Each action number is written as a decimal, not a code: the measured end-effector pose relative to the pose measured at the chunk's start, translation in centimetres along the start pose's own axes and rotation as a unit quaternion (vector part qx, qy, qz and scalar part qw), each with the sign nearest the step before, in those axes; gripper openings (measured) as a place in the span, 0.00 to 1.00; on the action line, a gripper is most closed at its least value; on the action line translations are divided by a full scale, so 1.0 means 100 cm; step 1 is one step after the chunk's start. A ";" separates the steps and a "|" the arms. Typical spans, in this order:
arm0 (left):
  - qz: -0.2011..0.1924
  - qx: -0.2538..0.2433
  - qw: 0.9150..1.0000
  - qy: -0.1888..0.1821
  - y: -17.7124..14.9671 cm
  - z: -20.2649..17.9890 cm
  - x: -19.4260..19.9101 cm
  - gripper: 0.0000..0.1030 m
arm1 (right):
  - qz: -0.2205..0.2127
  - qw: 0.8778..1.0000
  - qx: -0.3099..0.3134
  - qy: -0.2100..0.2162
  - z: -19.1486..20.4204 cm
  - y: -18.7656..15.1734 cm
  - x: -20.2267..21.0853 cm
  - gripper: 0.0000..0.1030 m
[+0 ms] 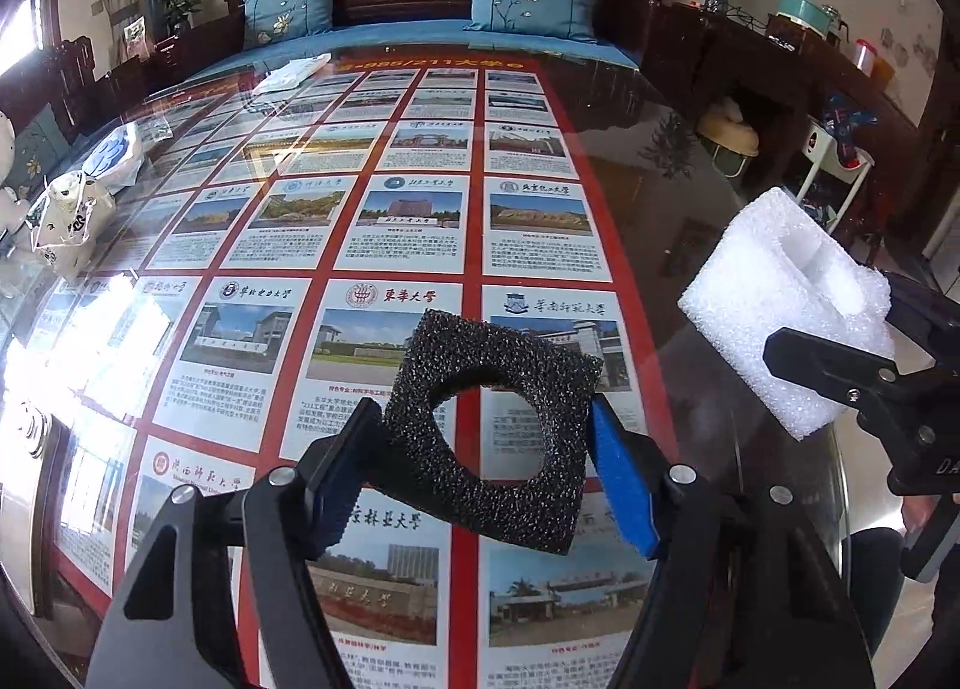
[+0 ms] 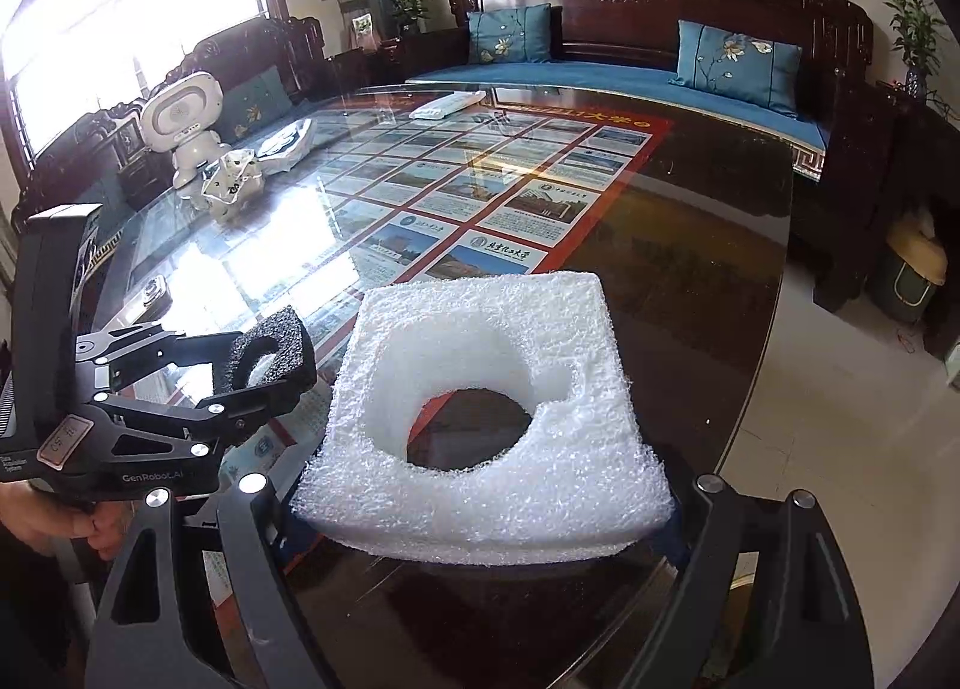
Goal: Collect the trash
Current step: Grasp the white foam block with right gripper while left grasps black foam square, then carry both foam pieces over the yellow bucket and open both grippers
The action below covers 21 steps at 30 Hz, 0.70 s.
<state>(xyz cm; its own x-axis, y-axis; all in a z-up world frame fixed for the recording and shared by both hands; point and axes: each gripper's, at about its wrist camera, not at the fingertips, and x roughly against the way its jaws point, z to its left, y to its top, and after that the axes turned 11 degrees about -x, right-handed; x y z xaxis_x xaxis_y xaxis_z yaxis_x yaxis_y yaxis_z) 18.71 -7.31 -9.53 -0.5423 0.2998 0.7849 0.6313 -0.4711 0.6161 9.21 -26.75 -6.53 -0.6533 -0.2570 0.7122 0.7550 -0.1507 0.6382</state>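
Note:
My left gripper (image 1: pixel 486 449) is shut on a black foam square (image 1: pixel 480 485) with a round hole, held above the glass table (image 1: pixel 690 197). It also shows at the left of the right wrist view (image 2: pixel 270 353). My right gripper (image 2: pixel 480 515) is shut on a white foam block (image 2: pixel 492 485) with a round cut-out, held above the table's right part. The white foam block (image 1: pixel 774 293) also shows at the right of the left wrist view, right of the black foam. A green bin (image 2: pixel 906 281) stands on the floor by the far right cabinet.
A crumpled white bag (image 2: pixel 231 185), a white robot toy (image 2: pixel 183 125) and a white-blue dish (image 2: pixel 288 140) sit at the table's left side. A white packet (image 2: pixel 447 104) lies at the far edge. A university poster (image 1: pixel 384 221) lies under the glass. A sofa stands behind.

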 end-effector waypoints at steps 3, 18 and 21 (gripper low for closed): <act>-0.008 -0.014 1.000 -0.005 0.000 -0.014 0.011 0.67 | -0.002 1.000 0.002 -0.001 0.000 -0.005 0.011 0.78; -0.012 -0.127 0.986 -0.102 0.030 -0.169 0.009 0.67 | -0.033 0.995 -0.039 -0.089 -0.105 -0.069 0.123 0.78; -0.005 -0.154 0.980 -0.126 0.037 -0.208 -0.001 0.67 | -0.034 0.990 -0.058 -0.120 -0.138 -0.085 0.143 0.78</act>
<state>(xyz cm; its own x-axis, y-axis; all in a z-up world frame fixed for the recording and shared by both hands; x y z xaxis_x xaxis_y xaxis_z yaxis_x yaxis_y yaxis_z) 9.54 -26.32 -8.68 -0.3677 0.4829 0.7947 0.4081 -0.6841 0.6045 -5.77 -42.37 -5.77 -0.6873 -0.0103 0.7263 0.7008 -0.2724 0.6593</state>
